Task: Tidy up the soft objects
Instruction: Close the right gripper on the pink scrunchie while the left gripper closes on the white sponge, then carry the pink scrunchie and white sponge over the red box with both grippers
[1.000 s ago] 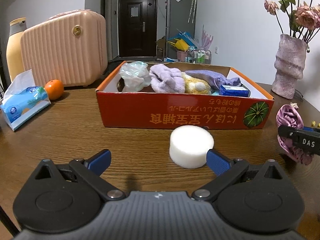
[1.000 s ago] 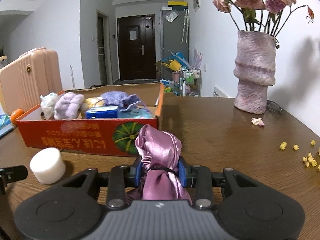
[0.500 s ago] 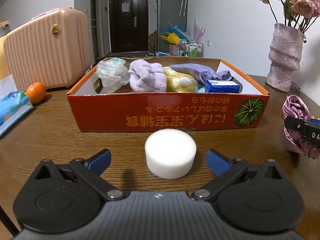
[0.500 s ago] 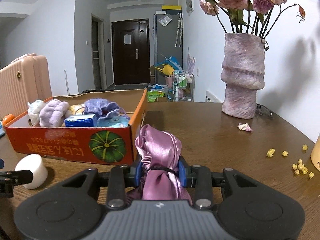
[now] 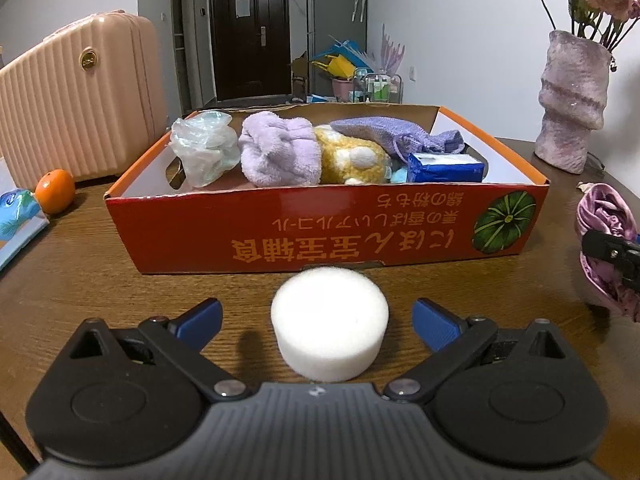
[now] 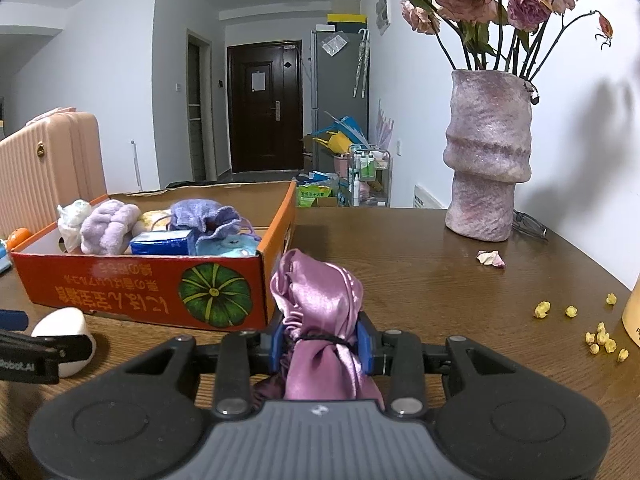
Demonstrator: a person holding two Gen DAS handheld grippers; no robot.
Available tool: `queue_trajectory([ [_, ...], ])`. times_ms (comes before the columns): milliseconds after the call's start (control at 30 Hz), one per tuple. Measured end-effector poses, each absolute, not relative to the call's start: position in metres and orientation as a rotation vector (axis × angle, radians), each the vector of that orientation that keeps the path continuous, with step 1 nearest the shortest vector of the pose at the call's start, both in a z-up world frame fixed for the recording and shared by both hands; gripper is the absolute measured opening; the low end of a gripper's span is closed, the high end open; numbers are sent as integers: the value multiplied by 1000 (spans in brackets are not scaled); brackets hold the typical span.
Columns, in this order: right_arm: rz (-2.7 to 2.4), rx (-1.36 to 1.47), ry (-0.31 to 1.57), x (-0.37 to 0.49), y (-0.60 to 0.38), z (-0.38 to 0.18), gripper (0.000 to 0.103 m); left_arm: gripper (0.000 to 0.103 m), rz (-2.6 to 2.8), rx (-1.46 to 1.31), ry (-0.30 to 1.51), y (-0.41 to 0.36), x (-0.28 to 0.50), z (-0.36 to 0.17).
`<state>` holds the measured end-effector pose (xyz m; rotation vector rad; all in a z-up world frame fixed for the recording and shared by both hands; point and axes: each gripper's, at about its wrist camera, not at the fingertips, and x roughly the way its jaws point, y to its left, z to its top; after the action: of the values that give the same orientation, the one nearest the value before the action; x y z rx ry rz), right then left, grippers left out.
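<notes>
A white foam cylinder [image 5: 329,322] stands on the wooden table [image 5: 100,280] in front of the orange cardboard box [image 5: 320,232]. My left gripper [image 5: 316,322] is open, its blue pads on either side of the cylinder without touching it. The box holds a lilac towel [image 5: 280,152], a yellow plush toy [image 5: 352,160], a plastic bag, a purple pouch and a blue packet. My right gripper [image 6: 320,342] is shut on a pink satin pouch [image 6: 320,304], right of the box's corner. The cylinder [image 6: 64,326] and the left gripper's finger [image 6: 36,354] show at the right wrist view's lower left.
A pink suitcase [image 5: 76,100], an orange [image 5: 55,191] and a tissue pack [image 5: 16,220] lie left of the box. A mauve vase [image 6: 486,156] with dried roses stands at the back right. Petals [image 6: 491,258] and yellow crumbs [image 6: 600,336] are scattered on the right.
The left gripper has slid sideways until the foam cylinder sits centred between its open fingers, and slightly closer. The right gripper keeps hold of the pink pouch and has barely shifted.
</notes>
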<state>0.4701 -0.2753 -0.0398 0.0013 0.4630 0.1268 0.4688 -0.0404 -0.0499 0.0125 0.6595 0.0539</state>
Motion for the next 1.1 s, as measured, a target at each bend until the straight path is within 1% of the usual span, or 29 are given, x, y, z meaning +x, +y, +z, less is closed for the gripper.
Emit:
queue_trajectory([
  [67,128,1,465,470,-275,-40,34,98,53,14,657,-40,471,-50],
  [133,129,-1,465,469,-275,-41,34,85,45,14,656,-40,471,-50],
  [167,129,-2,465,469,-274,-41,34,82,37,13,661,-40,472,-51],
  [200,130,-3,464,469,-274,-41,34,77,31,10,667,-40,472,-52],
  [233,129,-5,463,469,-274,-40,34,68,28,8,675,-40,473,-53],
  [300,122,-8,458,469,-273,-40,34,59,15,-4,692,-39,476,-55],
  [700,92,3,422,460,-261,-37,35,58,22,-13,648,-38,470,-50],
  [1100,74,50,366,447,-241,-26,35,58,41,10,529,-37,449,-32],
])
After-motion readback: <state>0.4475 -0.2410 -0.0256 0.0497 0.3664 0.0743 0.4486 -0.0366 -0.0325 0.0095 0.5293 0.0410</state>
